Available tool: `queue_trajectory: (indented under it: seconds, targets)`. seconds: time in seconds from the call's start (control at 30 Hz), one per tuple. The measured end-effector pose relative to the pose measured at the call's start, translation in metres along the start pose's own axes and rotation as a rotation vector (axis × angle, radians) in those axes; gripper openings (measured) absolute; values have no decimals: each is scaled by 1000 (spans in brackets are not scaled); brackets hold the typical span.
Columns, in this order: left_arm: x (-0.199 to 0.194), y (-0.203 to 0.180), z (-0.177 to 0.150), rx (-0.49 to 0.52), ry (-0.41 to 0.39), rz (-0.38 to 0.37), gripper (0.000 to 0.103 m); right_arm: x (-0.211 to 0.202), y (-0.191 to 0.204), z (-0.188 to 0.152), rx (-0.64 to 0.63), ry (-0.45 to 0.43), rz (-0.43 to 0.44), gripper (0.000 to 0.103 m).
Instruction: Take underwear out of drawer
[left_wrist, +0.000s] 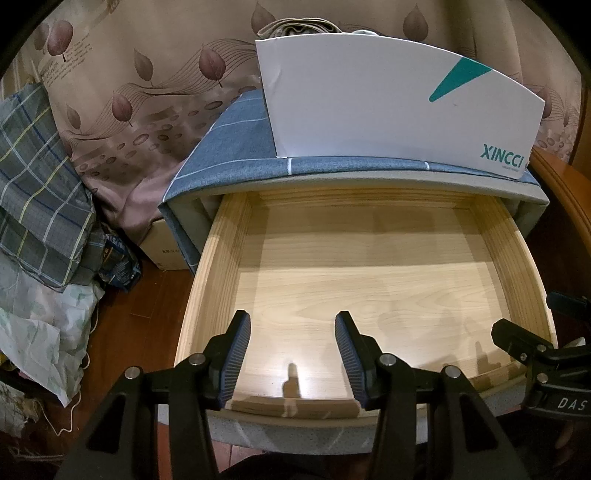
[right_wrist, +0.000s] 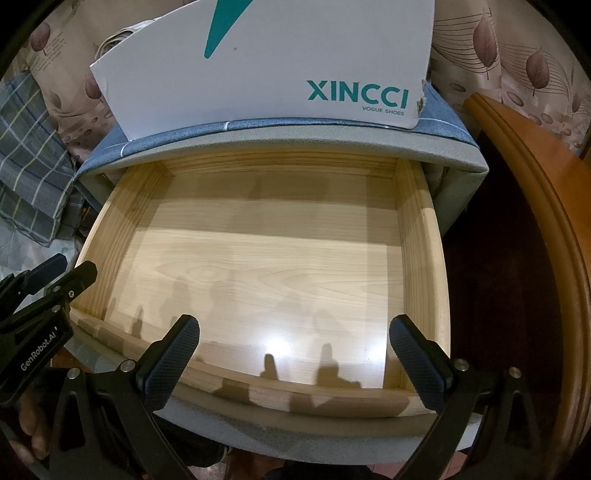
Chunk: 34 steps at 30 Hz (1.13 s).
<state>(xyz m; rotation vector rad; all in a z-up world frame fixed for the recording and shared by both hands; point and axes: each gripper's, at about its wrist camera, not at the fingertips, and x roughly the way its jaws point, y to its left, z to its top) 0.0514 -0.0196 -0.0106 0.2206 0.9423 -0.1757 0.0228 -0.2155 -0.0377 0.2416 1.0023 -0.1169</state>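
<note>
drawer (left_wrist: 369, 258): pulled out, bare wood bottom, no underwear visible | left gripper (left_wrist: 291, 354), right gripper (right_wrist: 295, 354): above drawer's front edge, jaws apart, holding nothing | white shoe box (left_wrist: 388, 107): on cabinet above drawer | plaid cloth (left_wrist: 33, 177): left of drawer

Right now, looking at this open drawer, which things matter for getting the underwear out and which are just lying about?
Part of the job:
- wooden drawer, pulled open, no underwear visible inside
- left gripper, open, over the front edge
- right gripper, open, holding nothing

Just lying about:
- white shoe box on the cabinet top
- plaid cloth
- leaf-print curtain
</note>
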Motion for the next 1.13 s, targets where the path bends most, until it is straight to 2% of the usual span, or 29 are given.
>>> queue_trajectory:
  seconds: [1.13]
  targets:
    - [-1,0,0,5,-10,-9,49,0,0,0,4,1,-3,102]
